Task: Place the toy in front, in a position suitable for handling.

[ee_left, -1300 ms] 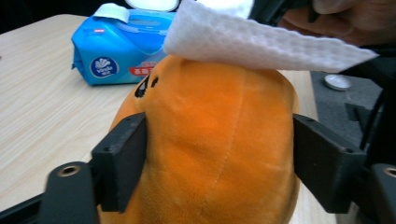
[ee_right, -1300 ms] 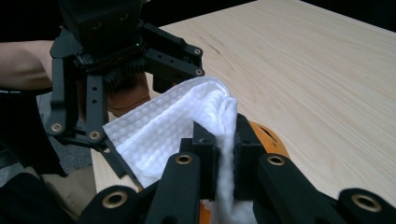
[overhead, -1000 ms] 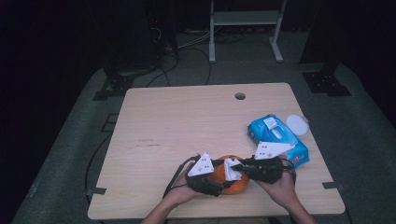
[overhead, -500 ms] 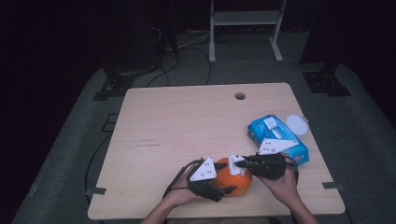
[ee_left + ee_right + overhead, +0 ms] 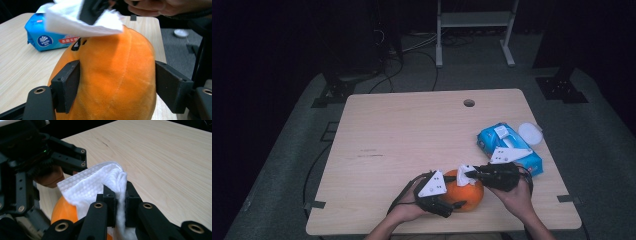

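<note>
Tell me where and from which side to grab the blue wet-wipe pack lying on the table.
Take the blue wet-wipe pack across its short width, at the middle of its long sides, coming straight down from above. It lies flat on the table, soft and low, so its side edges are probably the only faces that jaws can close on. Its white flap faces up near one end; stay off it.
</note>
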